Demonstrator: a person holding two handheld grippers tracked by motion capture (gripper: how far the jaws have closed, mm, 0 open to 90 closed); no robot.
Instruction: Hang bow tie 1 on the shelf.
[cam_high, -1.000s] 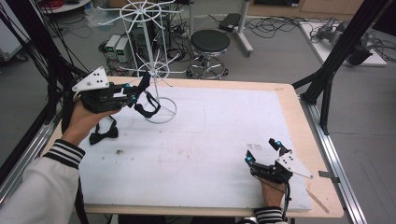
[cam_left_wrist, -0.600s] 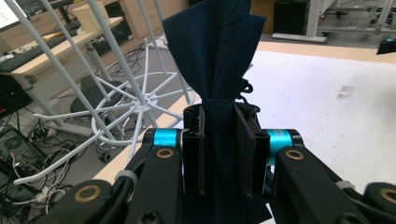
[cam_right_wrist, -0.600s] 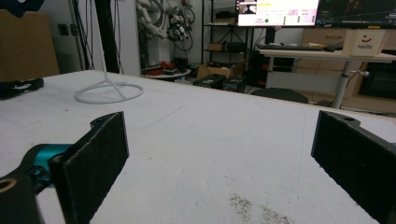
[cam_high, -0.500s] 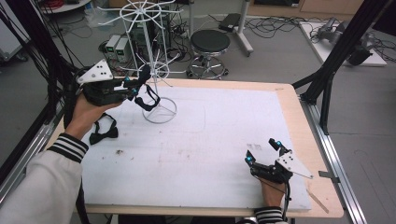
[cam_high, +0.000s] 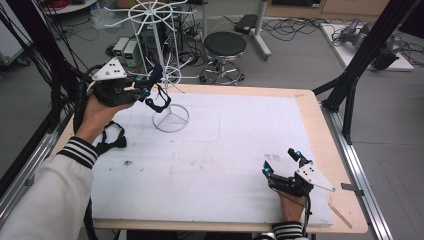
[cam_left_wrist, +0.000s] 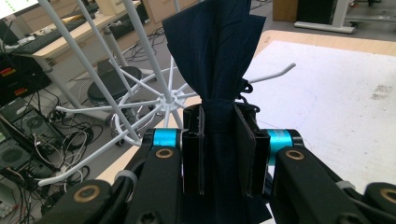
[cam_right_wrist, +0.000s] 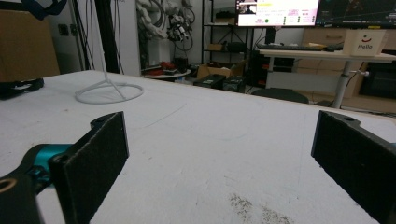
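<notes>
The dark navy bow tie (cam_left_wrist: 212, 56), its strap dangling, is pinched firmly in the closed jaws of the left gripper (cam_left_wrist: 219, 149), beside the white wire rack (cam_high: 159, 55) near its lower hooks. Hanging it well likely calls for guiding the strap loop over one hook (cam_left_wrist: 275, 73) before letting go. Another bow tie (cam_high: 112, 137) lies on the tabletop (cam_high: 225, 145) left of the rack's ring base. Well apart from the rack, the right gripper (cam_high: 281, 164) rests with jaws wide open, holding nothing.

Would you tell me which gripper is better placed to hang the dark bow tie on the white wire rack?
Left, most likely. The left gripper is shut on the dark bow tie, right beside the white wire rack. The right gripper rests open on the table, far from it.
</notes>
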